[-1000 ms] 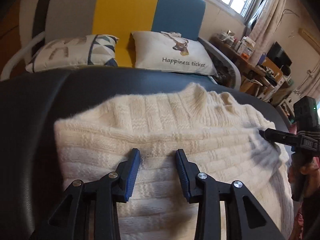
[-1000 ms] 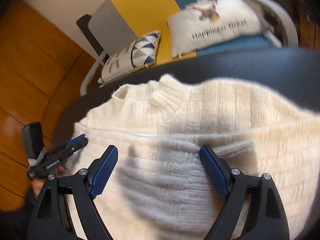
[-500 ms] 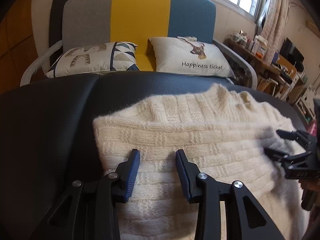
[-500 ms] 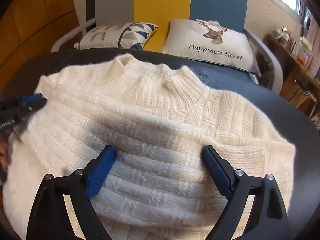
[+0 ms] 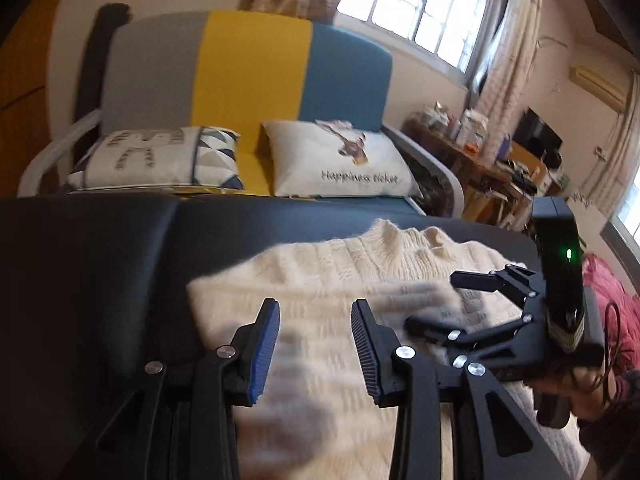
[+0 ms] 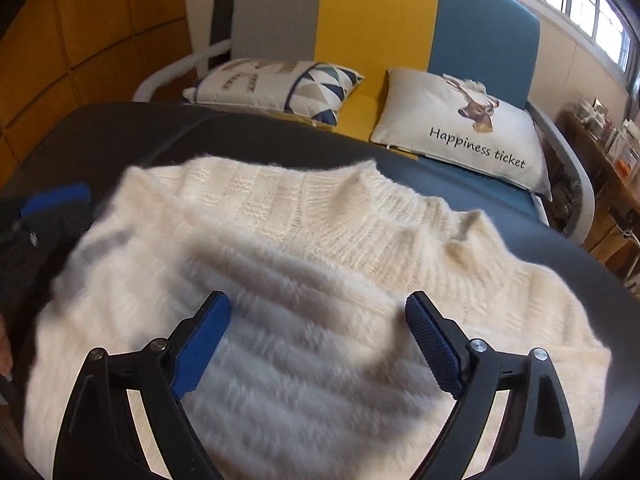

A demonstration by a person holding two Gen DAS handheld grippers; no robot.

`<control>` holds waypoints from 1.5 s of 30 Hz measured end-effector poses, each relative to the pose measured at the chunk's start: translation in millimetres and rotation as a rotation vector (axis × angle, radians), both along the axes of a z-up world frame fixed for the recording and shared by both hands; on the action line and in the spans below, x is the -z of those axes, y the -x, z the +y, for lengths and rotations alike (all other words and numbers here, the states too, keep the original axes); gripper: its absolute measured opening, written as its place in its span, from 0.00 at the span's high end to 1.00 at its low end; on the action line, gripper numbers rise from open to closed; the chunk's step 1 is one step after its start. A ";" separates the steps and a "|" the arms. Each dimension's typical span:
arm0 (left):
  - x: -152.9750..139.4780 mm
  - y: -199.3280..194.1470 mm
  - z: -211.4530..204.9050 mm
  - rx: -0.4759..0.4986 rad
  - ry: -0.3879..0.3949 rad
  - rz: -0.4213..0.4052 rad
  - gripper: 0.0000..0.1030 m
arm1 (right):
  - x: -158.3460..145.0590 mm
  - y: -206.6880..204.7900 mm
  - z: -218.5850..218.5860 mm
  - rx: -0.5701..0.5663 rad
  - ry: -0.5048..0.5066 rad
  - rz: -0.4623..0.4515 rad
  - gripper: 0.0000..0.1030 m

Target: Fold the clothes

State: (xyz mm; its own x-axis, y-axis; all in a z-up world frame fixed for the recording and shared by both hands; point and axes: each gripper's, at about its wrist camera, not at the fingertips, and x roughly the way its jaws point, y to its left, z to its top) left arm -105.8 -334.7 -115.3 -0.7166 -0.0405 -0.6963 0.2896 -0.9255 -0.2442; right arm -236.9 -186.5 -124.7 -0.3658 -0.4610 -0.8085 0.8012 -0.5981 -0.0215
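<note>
Sweater [image 6: 304, 280] sits spread on the dark desk [image 5: 100, 280], collar toward the sofa [image 6: 380, 20], looks partly folded with a layer doubled over the front. Left tool [image 5: 316, 344] and right tool [image 6: 318, 344] both hover over it, released and holding nothing, probably lining up for a grab.

Free room: bare dark tabletop [image 5: 92, 280] left of and behind cream sweater [image 6: 304, 280]; bare strip also to its right. Obstacles: sofa [image 6: 376, 28] w/ 2 pillows just past far table edge. Right gripper [image 5: 432, 304] lies across sweater's right part, close beside left gripper [image 5: 316, 328]; both w/ jaws apart, nothing between.
</note>
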 end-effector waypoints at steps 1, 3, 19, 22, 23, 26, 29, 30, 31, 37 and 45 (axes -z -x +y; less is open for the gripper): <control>13.6 11.3 -8.8 -0.026 -0.036 -0.052 0.64 | 5.1 3.8 -2.9 0.010 0.004 -0.012 0.05; 32.9 27.4 -24.7 -0.067 -0.102 -0.100 0.65 | 9.9 12.9 -0.1 0.040 0.041 -0.054 0.00; 33.8 -57.2 21.5 -0.019 0.000 -0.069 0.65 | 7.2 -25.2 44.2 -0.024 -0.014 -0.043 0.00; 26.3 -60.3 23.8 -0.058 0.000 -0.080 0.64 | -0.5 -27.7 51.1 -0.007 0.012 -0.042 0.00; 22.0 -64.0 27.6 -0.056 0.010 -0.071 0.64 | -5.9 -28.1 57.0 0.005 0.021 -0.039 0.00; 11.1 -75.7 44.2 -0.007 0.026 -0.025 0.63 | -16.2 -25.3 81.7 0.060 0.026 -0.026 0.00; 28.6 -67.4 60.4 0.013 0.087 -0.133 0.63 | -1.0 -11.1 115.1 0.152 0.002 -0.067 0.00; 35.8 -66.1 59.5 0.009 0.076 -0.145 0.63 | 6.6 -6.3 125.5 0.175 -0.006 -0.094 0.00; 35.5 -68.2 57.8 0.006 0.066 -0.126 0.63 | 6.1 -8.8 130.4 0.155 0.009 -0.088 0.00; -8.8 -63.7 43.6 0.035 0.035 0.013 0.63 | -26.4 5.0 140.8 0.089 0.146 -0.148 0.00; 19.2 15.1 12.6 -0.009 0.000 -0.160 0.62 | 2.5 68.6 126.3 0.180 -0.029 -0.175 0.00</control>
State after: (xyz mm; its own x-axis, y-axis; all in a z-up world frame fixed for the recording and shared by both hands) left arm -120.8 -322.1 -134.6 -0.5958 -0.0466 -0.8017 0.3336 -0.9225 -0.1943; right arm -305.5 -60.2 -127.3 -0.2932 -0.3773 -0.8785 0.6749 -0.7325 0.0893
